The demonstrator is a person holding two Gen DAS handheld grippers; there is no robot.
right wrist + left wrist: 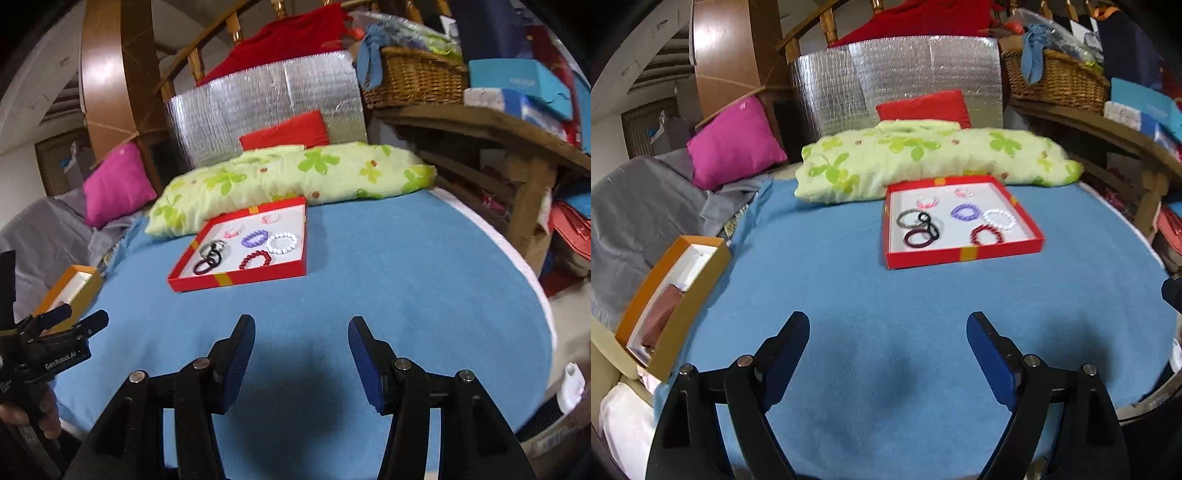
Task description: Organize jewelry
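- Both grippers stand with jaws spread and nothing between them: the left gripper (888,325) is splayed wide, the right gripper (301,328) parted less far.
- Each gripper is tilted down over the bare blue blanket (849,295), well short of the jewelry; the right wrist view catches the left gripper at its left edge, with fingers (22,415) of a hand wrapped round its handle.
- One shallow red tray (964,254) with a white floor and yellow tape marks lies on the blanket, just before a green floral pillow (923,155).
- Inside it lie three beaded bracelets, one purple (966,212), one white (999,219) and one dark red (987,235), two small pink pieces (927,201) and a tangle of smooth elastic hair ties (919,227), their count unclear.
- One orange cardboard box (679,314) sits at the blanket's left edge.
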